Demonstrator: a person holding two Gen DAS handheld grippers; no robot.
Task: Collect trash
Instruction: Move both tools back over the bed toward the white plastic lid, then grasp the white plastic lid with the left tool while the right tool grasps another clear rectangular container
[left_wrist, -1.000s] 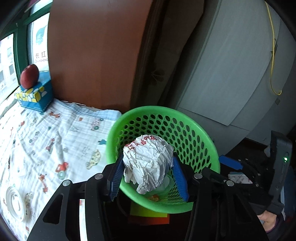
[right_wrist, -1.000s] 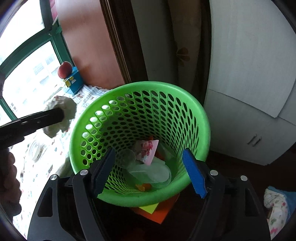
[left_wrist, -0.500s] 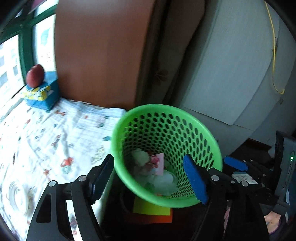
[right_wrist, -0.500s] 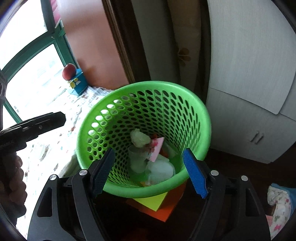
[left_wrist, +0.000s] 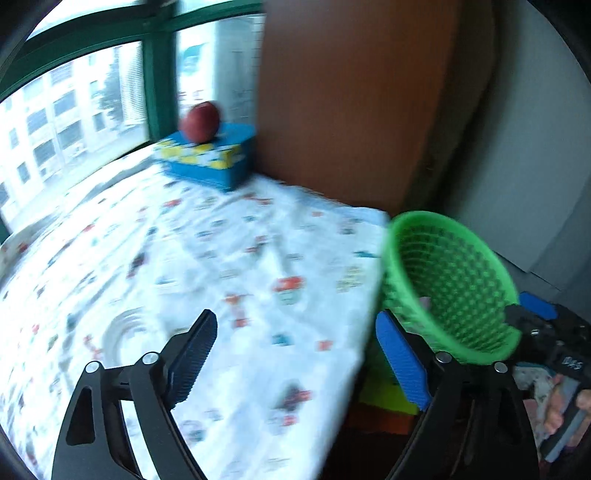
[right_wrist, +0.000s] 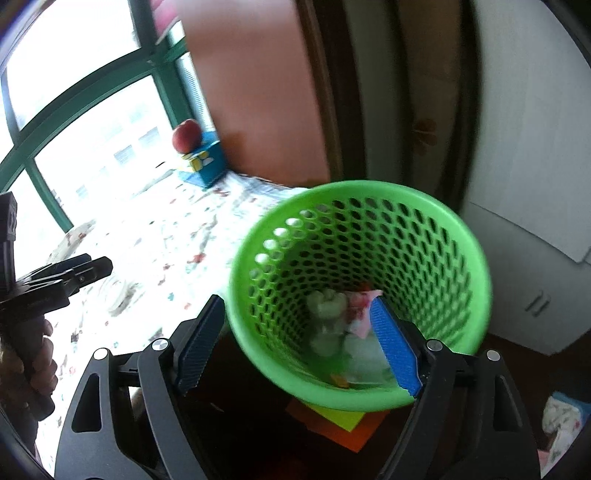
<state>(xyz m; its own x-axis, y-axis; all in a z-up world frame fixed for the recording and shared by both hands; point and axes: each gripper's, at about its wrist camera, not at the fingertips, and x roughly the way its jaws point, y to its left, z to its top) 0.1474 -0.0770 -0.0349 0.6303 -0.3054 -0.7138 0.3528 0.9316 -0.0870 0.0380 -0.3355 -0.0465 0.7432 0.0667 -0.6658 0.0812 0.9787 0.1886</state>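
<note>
now the left gripper (left_wrist: 295, 354) gaped empty, swung from above the green basket (right_wrist: 476, 258) out over the patterned tablecloth (left_wrist: 221, 258) beside it; the crumpled paper ball (right_wrist: 327, 304) it had carried lay inside the basket. the right gripper (right_wrist: 299, 343), open too, hovered at the basket, so more trash could be sought.

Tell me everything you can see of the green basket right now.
The basket is bright green, plastic-looking, round, its wall perforated with rows of holes under a solid rim. It tilts, mouth toward the right camera, beside the edge of the patterned cloth. Inside lie crumpled white paper, a pink-and-white wrapper and pale scraps. Yellow and orange sheets show beneath it. The right hand-held gripper is open, its fingers on either side of the near rim; contact is unclear.
</note>
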